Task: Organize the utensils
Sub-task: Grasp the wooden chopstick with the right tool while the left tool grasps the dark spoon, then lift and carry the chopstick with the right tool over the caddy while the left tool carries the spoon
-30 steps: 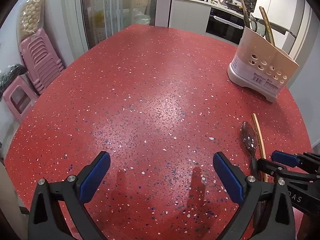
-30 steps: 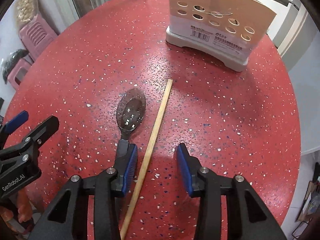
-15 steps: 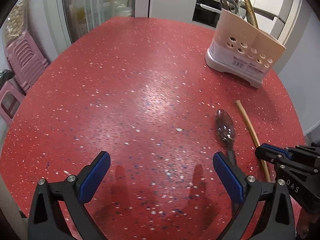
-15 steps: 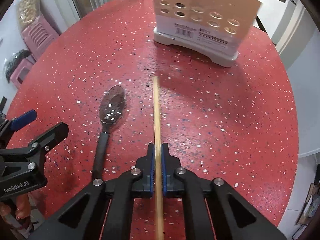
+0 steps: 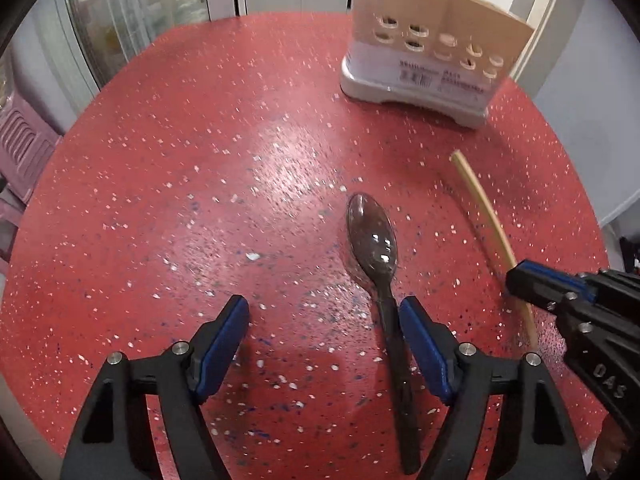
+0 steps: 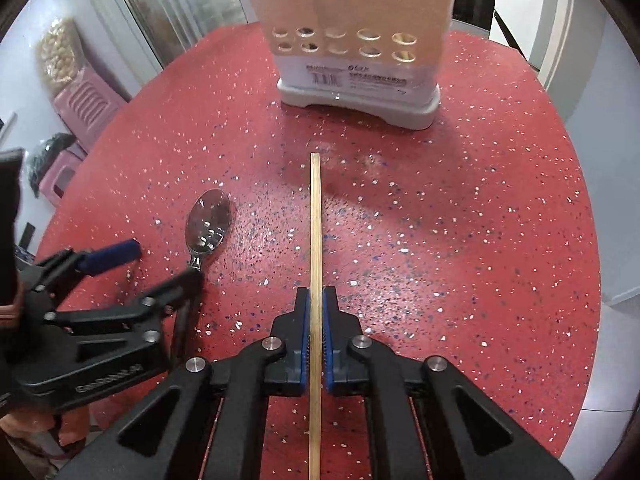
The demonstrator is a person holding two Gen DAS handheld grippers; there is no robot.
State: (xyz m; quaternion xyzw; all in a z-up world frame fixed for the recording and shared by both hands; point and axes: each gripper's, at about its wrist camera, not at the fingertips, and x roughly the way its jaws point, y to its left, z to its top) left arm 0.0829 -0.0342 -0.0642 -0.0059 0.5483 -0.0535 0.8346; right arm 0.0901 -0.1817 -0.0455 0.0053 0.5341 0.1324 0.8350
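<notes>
A wooden chopstick [image 6: 315, 240] is clamped between the jaws of my right gripper [image 6: 315, 300] and points toward the beige utensil holder [image 6: 356, 60]. It also shows in the left wrist view [image 5: 486, 212]. A dark spoon [image 5: 374, 240] lies on the red table, its handle running just inside the right finger of my open left gripper [image 5: 324, 320]. In the right wrist view the spoon [image 6: 208, 220] lies left of the chopstick, with my left gripper [image 6: 156, 268] over its handle. The holder [image 5: 432, 60] stands at the far side with several utensils in it.
The round red speckled table [image 5: 200, 160] drops off at its edge on all sides. Pink stools [image 6: 80, 112] stand on the floor to the left. Kitchen cabinets and a glass door are behind the table.
My right gripper closed on the chopstick and lifted its far end toward the holder. My left gripper moved right and forward, so the spoon handle now lies between its fingers.
</notes>
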